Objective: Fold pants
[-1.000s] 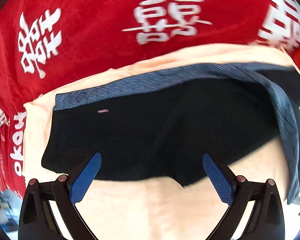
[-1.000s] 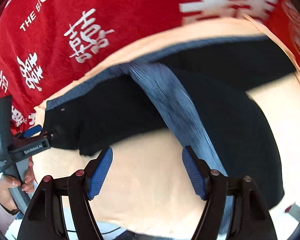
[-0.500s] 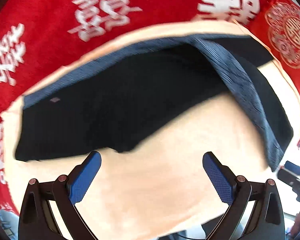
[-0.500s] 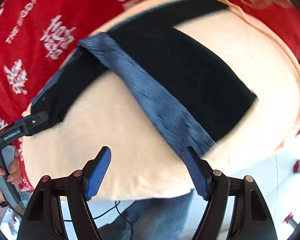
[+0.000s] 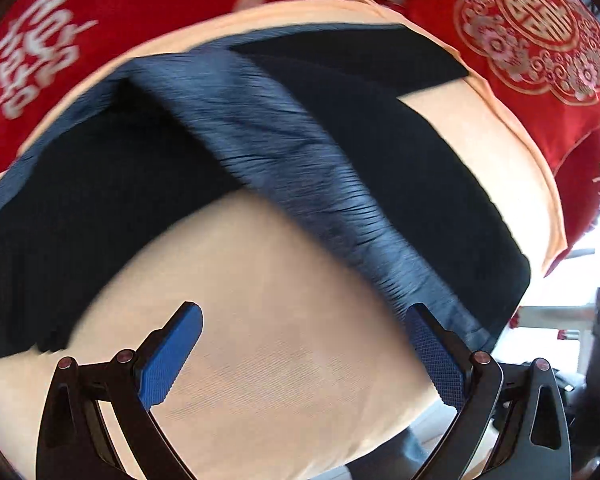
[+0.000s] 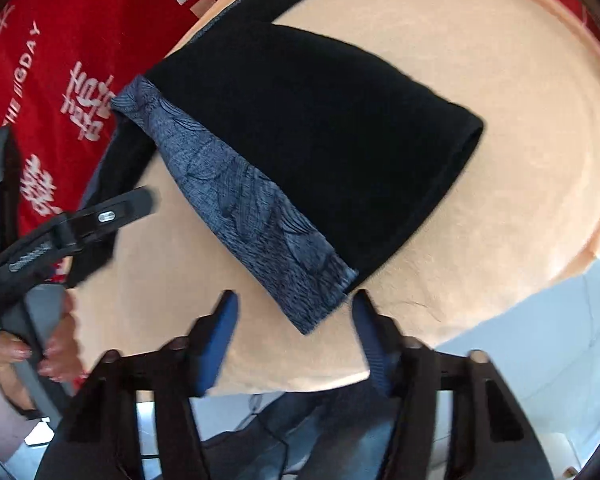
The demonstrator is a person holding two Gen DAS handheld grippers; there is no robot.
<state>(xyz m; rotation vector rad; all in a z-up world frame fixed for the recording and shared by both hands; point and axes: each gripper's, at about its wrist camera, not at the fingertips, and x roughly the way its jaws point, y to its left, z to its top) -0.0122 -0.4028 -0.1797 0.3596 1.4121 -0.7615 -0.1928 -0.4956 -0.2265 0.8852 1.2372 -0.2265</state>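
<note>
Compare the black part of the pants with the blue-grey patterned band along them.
The black part is plain, dark and broad; the patterned band is lighter blue-grey, line-marked and narrow. The black part spreads wide, while the band runs as a diagonal strip. Both lie flat on the peach cloth, with neither gripper holding them.

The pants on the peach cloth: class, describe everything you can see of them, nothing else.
The pants are black, of soft knit-looking fabric, with a grey-blue patterned band running down one leg. They lie flat, spread in a V: one leg points toward the near edge, its hem open and the band's end just ahead of the right gripper; the other leg stretches off leftward. They rest on the peach cloth. Neither gripper holds them; both sets of jaws stand open.
</note>
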